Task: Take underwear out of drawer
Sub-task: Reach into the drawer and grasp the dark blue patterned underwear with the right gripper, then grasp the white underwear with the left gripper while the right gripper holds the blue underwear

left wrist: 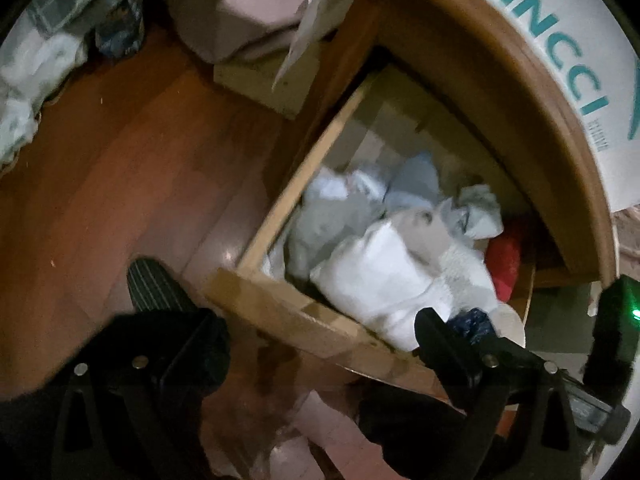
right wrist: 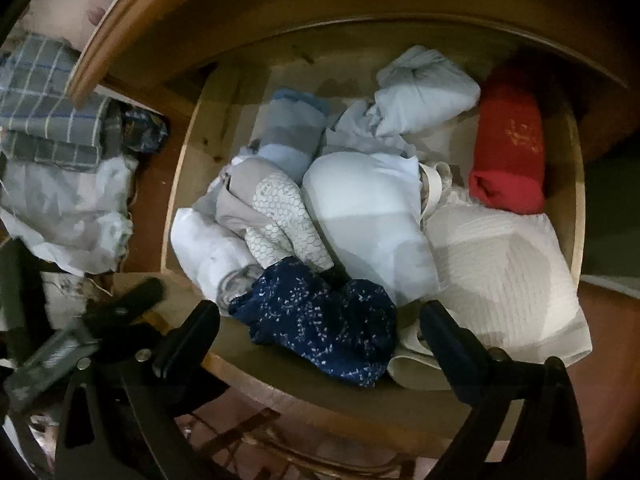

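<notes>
An open wooden drawer (right wrist: 188,148) holds several folded and rolled garments: a navy speckled piece (right wrist: 320,320) at the front, white rolls (right wrist: 368,216), a cream ribbed piece (right wrist: 504,272), a red roll (right wrist: 508,140), pale blue pieces (right wrist: 292,132). My right gripper (right wrist: 320,340) is open just above the drawer's front edge, its fingers either side of the navy piece, not touching it. My left gripper (left wrist: 320,344) is open and empty over the drawer's front left corner (left wrist: 248,292). The white rolls (left wrist: 372,272) and red roll (left wrist: 506,264) also show in the left wrist view.
The nightstand top (left wrist: 500,80) overhangs the drawer, with a white lettered box (left wrist: 568,40) on it. Red-brown wooden floor (left wrist: 120,180) lies to the left. Bedding and checked cloth (right wrist: 52,120) are piled left of the drawer. The left gripper (right wrist: 120,308) shows in the right wrist view.
</notes>
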{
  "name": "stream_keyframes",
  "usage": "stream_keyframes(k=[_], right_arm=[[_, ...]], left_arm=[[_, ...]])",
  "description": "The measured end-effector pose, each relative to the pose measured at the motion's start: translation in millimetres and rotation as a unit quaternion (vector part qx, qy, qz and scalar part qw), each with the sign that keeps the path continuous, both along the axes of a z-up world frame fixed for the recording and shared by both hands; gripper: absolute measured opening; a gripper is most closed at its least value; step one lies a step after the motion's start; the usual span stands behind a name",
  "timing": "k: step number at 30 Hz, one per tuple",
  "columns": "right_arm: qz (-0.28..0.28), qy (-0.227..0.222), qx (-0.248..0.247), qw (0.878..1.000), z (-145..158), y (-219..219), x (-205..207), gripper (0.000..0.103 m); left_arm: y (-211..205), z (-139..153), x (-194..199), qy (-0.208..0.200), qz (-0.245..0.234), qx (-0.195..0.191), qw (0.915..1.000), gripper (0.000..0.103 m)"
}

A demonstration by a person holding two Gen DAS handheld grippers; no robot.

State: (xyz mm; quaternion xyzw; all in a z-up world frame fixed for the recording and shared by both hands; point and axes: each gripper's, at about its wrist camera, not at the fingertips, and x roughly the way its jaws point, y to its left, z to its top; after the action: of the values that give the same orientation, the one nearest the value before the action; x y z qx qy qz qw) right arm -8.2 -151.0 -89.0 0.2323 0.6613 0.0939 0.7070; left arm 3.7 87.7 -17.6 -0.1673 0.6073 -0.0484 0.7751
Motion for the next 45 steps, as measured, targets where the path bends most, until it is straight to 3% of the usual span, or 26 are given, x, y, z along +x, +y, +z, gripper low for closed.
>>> stream_keyframes(k=[4,7,10,14,19,21,25,31,39,45], right_arm=[[0.012,0.004,-0.013,1.0,-2,11,6,0.097],[0.025,0.01,-0.007,1.0,-2,20,10,0.083],[0.039,0.021,-0.005,0.999,-4,26,13,0.081],[0.06,0.045,-0.036,0.997,-14,38,15,0.081],[0.055,0.065,-0.049,0.995,-26,39,15,0.08],[0.053,0.065,-0.051,0.995,-29,37,12,0.074],[0.043,0.061,-0.039,0.996,-29,27,4,0.052],[0.023,0.034,-0.028,0.999,-17,15,-5,0.036],[-0.03,-0.005,0.029,0.999,4,-17,-15,0.033],[-0.079,-0.026,0.055,0.995,14,-41,-24,0.033]], left_arm=[[8,14,8,-0.025,-0.007,0.014,0.9996,0.101],[13,18,15,-0.03,-0.007,0.017,0.9994,0.101],[12,17,22,-0.023,-0.024,0.019,0.9993,0.101],[7,13,26,-0.02,-0.038,0.029,0.9987,0.101],[4,3,29,-0.006,-0.047,0.024,0.9986,0.101],[3,0,29,-0.001,-0.05,0.021,0.9985,0.101],[0,-7,30,0.011,-0.052,0.02,0.9984,0.101],[-8,-9,30,0.019,-0.065,0.017,0.9976,0.101],[-13,-5,28,0.015,-0.065,0.039,0.997,0.101],[-21,16,24,-0.017,-0.073,0.064,0.9951,0.101]])
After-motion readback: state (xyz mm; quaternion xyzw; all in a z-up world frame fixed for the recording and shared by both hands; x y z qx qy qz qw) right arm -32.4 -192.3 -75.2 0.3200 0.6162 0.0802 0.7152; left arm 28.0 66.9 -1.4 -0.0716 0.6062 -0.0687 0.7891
